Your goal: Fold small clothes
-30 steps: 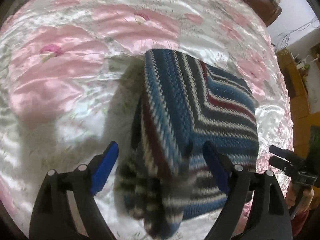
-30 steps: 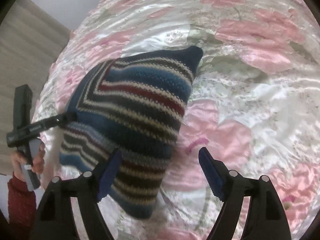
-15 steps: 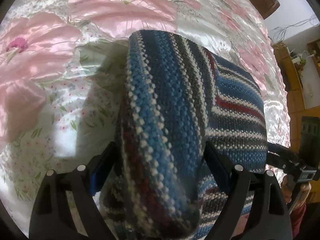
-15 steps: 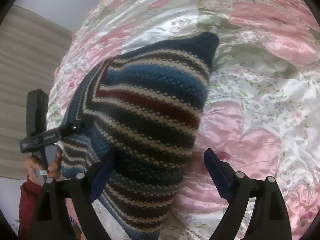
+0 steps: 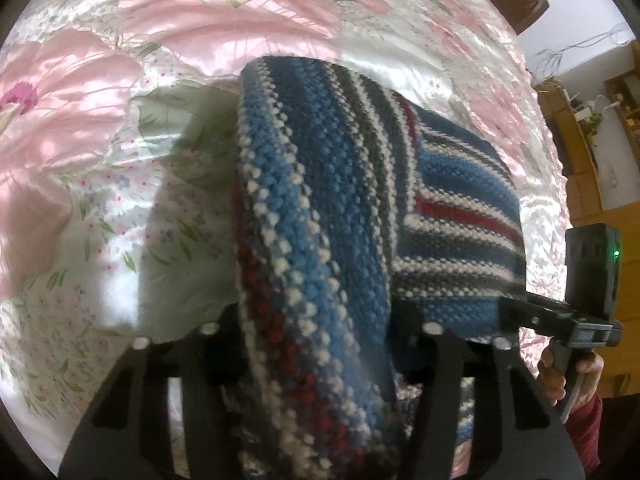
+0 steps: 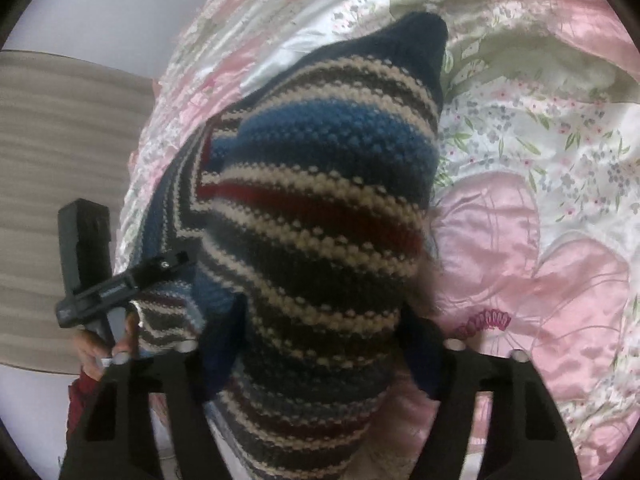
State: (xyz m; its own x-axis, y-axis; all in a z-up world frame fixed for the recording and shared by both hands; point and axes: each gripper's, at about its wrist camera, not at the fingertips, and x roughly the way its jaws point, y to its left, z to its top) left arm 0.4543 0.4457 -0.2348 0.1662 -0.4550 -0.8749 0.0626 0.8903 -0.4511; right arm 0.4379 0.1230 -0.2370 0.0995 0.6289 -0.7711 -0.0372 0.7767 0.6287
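Left wrist view: the left gripper [image 5: 316,320] has its fingers clenched on a thick fold of the striped knit garment [image 5: 320,208], which sits above the pink floral bedspread [image 5: 100,120]. The right gripper [image 5: 516,312] bites its right edge.

Right wrist view: the right gripper [image 6: 320,344] grips the garment's near edge, the left gripper [image 6: 176,264] pinching its left side.

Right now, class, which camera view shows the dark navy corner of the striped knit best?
The right wrist view. There the navy corner of the striped knit stands out whole against the floral bedspread. The left wrist view shows only the knit's striped folds; no solid navy corner can be picked out there.
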